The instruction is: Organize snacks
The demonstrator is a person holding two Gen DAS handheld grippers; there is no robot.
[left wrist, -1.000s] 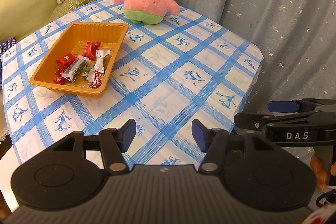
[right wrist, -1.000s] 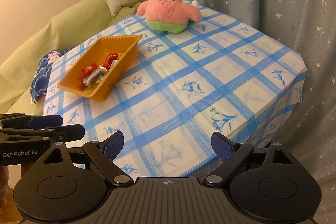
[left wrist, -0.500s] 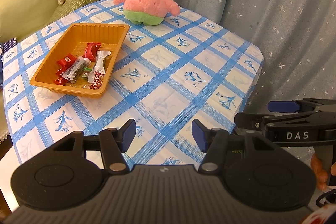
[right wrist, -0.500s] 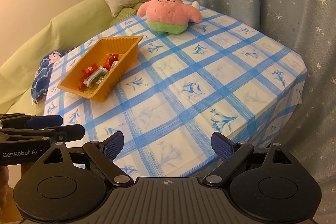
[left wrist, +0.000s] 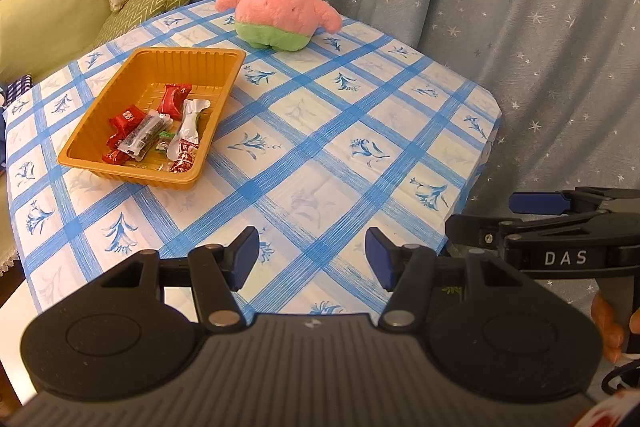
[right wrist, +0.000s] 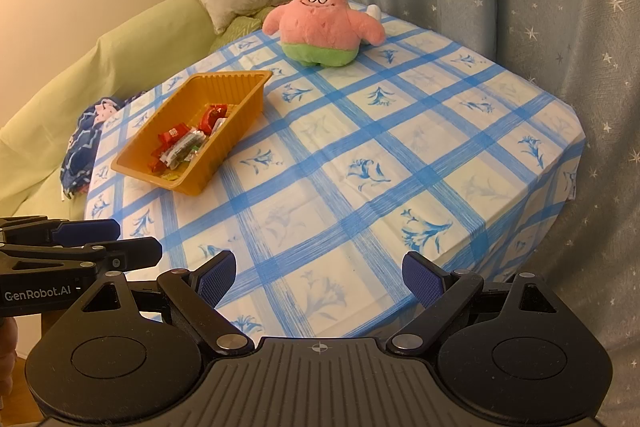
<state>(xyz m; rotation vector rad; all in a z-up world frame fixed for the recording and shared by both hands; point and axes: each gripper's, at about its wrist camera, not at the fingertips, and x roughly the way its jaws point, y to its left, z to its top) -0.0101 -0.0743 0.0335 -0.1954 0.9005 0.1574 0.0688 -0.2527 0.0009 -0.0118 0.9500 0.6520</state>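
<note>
Both grippers hover at the near edge of the table with nothing between their fingers: the left gripper [left wrist: 307, 259] has its blue-padded jaws parted, and the right gripper [right wrist: 318, 279] stands wider open. The wrapped snacks [left wrist: 154, 129], red, silver and clear packets, already lie heaped in the near half of the ribbed orange plastic tray [left wrist: 120, 83], which sits on the left side of the blue-checked tablecloth [left wrist: 320, 155], well apart from both grippers. No loose snack shows on the cloth, so the sorting looks done or nearly so. If any tidying remains, it probably means reaching the left gripper forward over the tray's low rim, coming down from above and pinching one wrapper by its crimped end so that the heap is not scattered. A pink star-shaped plush toy [left wrist: 280, 3] sits at the far edge just beyond the tray, clear of that path. Star-patterned grey curtains [left wrist: 500, 7] hang behind, and a green sofa [right wrist: 100, 67] with cushions stands left.
</note>
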